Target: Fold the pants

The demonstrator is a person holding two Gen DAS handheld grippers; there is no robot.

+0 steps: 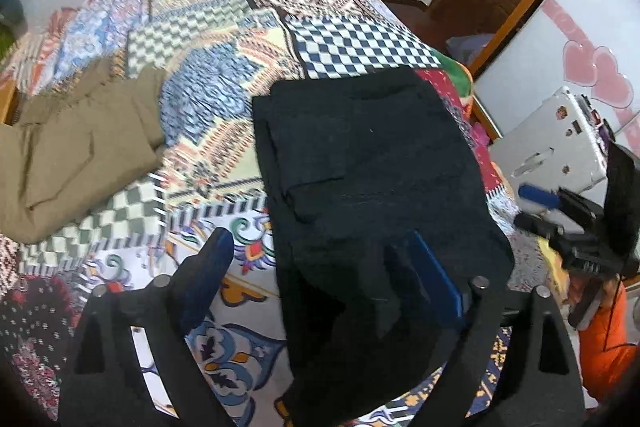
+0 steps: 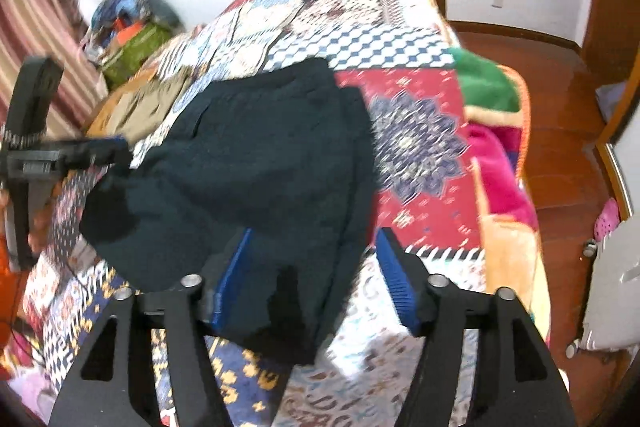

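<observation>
Dark folded pants [image 1: 372, 163] lie on the patchwork bedspread [image 1: 208, 39]; they also show in the right wrist view [image 2: 260, 163]. My left gripper [image 1: 320, 267] is open, its jaws wide apart; the right blue pad [image 1: 436, 275] lies against the pants' near end, the left pad [image 1: 208, 267] over the bedspread. My right gripper [image 2: 316, 267] is open, with the pants' near edge between its blue pads [image 2: 236, 267]. Neither pinches the cloth. The left gripper also shows at the left edge of the right wrist view [image 2: 72, 151].
Folded khaki pants [image 1: 68, 155] lie at the left of the bed. A green and pink blanket [image 2: 492, 115] hangs at the bed's right edge above the wooden floor [image 2: 568, 155]. A white device [image 1: 556, 143] and the other gripper [image 1: 588, 223] are at the right.
</observation>
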